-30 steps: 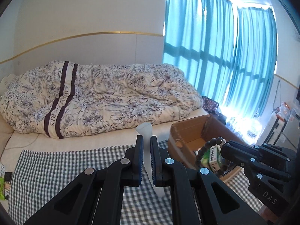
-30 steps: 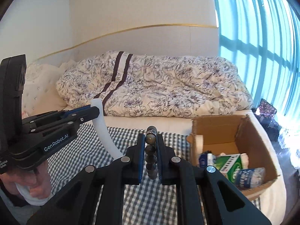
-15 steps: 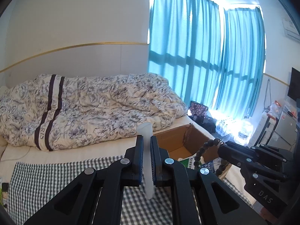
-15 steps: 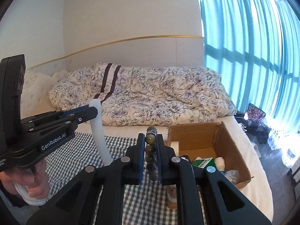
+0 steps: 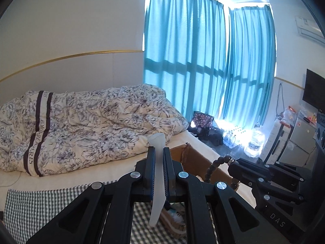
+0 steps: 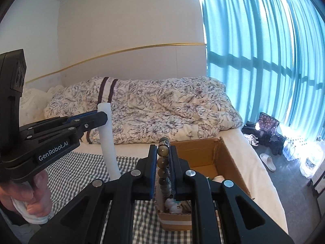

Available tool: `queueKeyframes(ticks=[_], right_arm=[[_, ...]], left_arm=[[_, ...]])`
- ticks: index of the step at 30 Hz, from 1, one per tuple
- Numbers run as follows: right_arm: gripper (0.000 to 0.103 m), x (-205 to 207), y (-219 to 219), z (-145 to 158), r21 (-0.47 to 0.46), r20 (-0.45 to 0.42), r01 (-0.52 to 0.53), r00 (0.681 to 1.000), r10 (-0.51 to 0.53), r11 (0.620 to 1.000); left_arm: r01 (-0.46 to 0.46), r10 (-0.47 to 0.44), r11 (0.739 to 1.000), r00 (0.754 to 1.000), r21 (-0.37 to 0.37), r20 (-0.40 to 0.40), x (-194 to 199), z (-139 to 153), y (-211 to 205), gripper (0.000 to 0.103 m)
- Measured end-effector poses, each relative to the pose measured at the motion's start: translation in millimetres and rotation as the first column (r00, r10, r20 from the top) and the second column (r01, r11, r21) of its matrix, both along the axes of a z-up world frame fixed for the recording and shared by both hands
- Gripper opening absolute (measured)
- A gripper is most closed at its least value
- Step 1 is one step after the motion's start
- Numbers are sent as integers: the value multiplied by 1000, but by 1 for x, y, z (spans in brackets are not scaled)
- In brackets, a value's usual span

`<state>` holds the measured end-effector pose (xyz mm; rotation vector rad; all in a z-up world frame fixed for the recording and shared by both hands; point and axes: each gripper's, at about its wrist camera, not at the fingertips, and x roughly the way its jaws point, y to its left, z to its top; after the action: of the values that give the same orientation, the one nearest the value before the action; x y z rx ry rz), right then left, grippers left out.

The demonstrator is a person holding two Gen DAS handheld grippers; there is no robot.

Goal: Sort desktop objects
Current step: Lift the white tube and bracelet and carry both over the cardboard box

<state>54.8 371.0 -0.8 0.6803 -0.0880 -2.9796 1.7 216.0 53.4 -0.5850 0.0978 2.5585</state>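
Risk lies mostly in the release, since both grippers carry something and the cardboard box (image 6: 223,162) sits close below them on the checked cloth (image 6: 81,170). The left gripper (image 5: 159,158) is pinched on a white plastic shoehorn (image 5: 156,183), which stands nearly upright between its blue pads, the flared end poking above the fingertips and the narrow end hanging below. The right gripper (image 6: 164,156) is clamped on a bracelet of dark beads (image 6: 163,168), the strand running down the gap between its pads, with a loop hanging free beyond them in the left wrist view.

The box already holds several items, though most are hidden behind the gripper bodies. I judge that the shoehorn, being long and smooth, could pivot in the pads or catch the box's near wall if it is lowered at this angle, and then tip out onto the cloth. The bracelet's loose loop could snag on a raised flap or on the pad ribs when let go. With the two grippers side by side and near each other, they could also knock together over the opening.
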Motion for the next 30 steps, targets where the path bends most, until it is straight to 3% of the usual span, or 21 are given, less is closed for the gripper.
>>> queueKeyframes(ticks=[14, 27, 30], right_arm=[[11, -16, 50, -11, -20, 31, 58, 998, -58, 998], [11, -47, 80, -34, -44, 88, 70, 994, -66, 997], [11, -55, 83, -43, -48, 107, 68, 992, -63, 997]], left_arm=[[51, -49, 998, 995, -30, 81, -33, -32, 60, 7], [36, -19, 995, 983, -90, 182, -71, -81, 84, 7], [33, -13, 994, 981, -102, 196, -79, -90, 87, 11]])
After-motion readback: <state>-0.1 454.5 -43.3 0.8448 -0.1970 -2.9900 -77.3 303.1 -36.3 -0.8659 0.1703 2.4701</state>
